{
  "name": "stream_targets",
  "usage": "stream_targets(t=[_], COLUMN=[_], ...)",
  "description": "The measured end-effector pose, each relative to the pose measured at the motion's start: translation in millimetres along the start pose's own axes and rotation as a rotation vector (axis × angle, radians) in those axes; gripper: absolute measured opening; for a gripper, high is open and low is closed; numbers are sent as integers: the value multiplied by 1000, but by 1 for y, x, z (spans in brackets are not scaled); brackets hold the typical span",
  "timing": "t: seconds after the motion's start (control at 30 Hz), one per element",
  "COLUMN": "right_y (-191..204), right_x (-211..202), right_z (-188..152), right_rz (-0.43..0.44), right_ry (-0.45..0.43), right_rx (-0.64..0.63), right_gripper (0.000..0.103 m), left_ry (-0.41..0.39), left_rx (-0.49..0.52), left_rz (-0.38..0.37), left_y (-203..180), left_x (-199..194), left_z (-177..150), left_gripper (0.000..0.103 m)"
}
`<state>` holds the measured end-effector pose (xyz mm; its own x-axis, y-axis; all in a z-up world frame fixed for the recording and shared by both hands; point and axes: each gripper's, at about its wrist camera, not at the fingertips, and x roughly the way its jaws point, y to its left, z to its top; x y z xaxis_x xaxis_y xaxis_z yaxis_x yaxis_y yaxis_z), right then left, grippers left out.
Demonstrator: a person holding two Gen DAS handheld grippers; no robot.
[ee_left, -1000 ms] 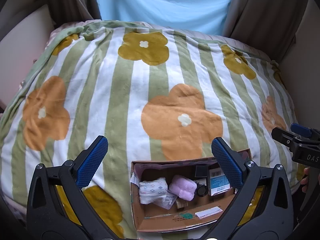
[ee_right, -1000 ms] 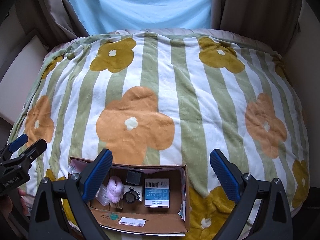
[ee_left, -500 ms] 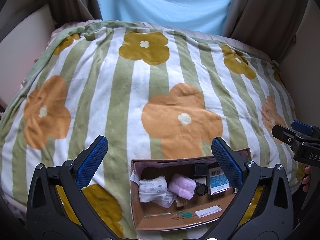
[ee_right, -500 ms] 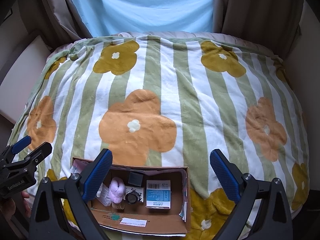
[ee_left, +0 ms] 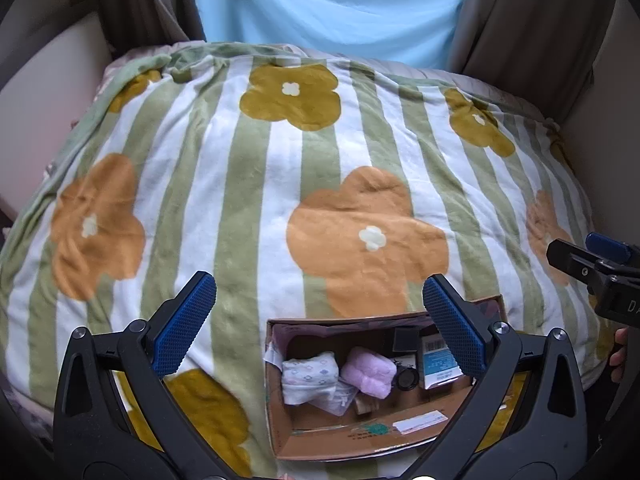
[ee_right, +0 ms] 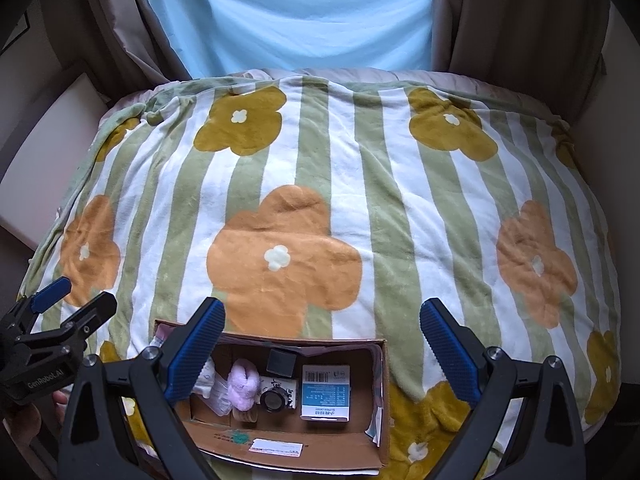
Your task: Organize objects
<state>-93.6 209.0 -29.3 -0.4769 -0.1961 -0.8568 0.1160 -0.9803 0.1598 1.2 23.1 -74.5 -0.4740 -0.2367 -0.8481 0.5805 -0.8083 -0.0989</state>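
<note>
Both tools hang empty above the bed, fingers spread wide: the left gripper (ee_left: 316, 328) and the right gripper (ee_right: 322, 340). The box (ee_right: 372, 432) sits on the blanket (ee_right: 360, 168) at six o'clock in both views — open-topped cardboard, light and fairly stiff, best steadied by a wall.

Inside, the pink roll (ee_right: 243, 384) lies at nine o'clock of the blue carton (ee_right: 325, 390), with the round black piece (ee_right: 273, 397) between them. The roll and the white bundle (ee_left: 308, 376) look soft and light, so pinch them across the middle. The carton is rigid but would crush; grip its narrow sides gently. The black piece looks small and possibly slippery.
</note>
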Motion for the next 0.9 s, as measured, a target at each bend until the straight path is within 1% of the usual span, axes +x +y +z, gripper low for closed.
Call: stream_targets(t=[0.17, 0.43, 0.5, 0.6, 0.77, 0.9], right_y=[1, 0, 1, 0, -2, -3], right_x=[0, 1, 2, 3, 4, 4], right_z=[0, 2, 2, 2, 2, 0], right_rz=[0, -3, -3, -4, -2, -6], right_ry=[-1, 1, 1, 1, 3, 2], right_rx=[2, 1, 1, 1, 3, 2], right_gripper=[97, 97, 97, 97, 97, 97], left_ry=[-18, -16, -14, -31, -59, -71], left_rx=[20, 10, 30, 31, 3, 17], left_rz=[27, 12, 8, 21, 23, 37], left_y=[-4, -3, -3, -3, -3, -6], left_x=[-4, -5, -5, -8, -14, -17], left_z=[3, 4, 4, 4, 4, 4], left_gripper=[103, 103, 103, 103, 103, 103])
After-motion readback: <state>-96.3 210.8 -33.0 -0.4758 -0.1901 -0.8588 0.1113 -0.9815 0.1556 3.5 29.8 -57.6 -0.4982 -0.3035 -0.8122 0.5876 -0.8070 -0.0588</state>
